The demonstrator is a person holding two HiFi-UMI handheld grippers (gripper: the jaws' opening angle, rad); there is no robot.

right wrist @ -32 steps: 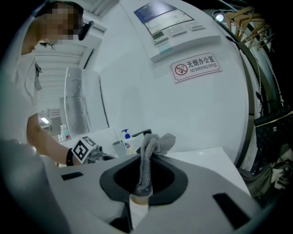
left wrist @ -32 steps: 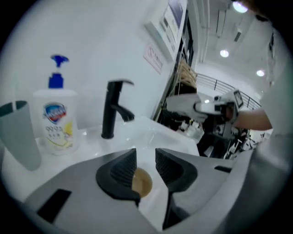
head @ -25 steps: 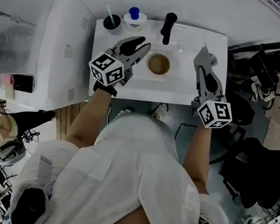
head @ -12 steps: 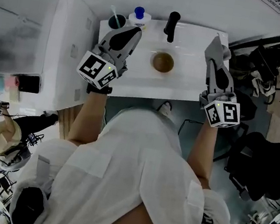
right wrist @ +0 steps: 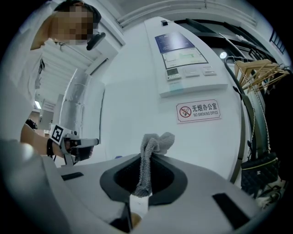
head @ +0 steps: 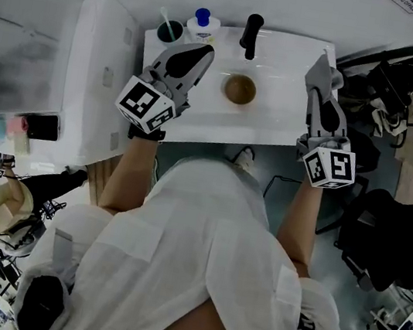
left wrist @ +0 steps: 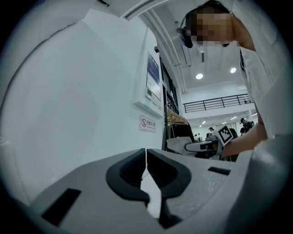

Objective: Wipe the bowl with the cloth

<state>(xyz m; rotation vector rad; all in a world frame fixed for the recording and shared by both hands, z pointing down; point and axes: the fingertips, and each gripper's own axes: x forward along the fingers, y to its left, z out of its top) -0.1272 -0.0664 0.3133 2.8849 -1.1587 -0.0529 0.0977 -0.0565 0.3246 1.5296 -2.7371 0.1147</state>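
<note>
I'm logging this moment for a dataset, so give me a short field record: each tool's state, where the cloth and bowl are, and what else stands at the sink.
left tool: shut, nothing between its jaws
right tool: shut on the cloth
cloth: grey, pinched in the right tool, end bunched past the tips
bowl: brown, in the white sink, touched by neither tool
behind the bowl: black faucet, dark cup, blue-capped bottle

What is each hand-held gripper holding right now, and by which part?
The right hand-held gripper pinches the grey cloth near a bunched end; the left hand-held gripper is shut, empty.
</note>
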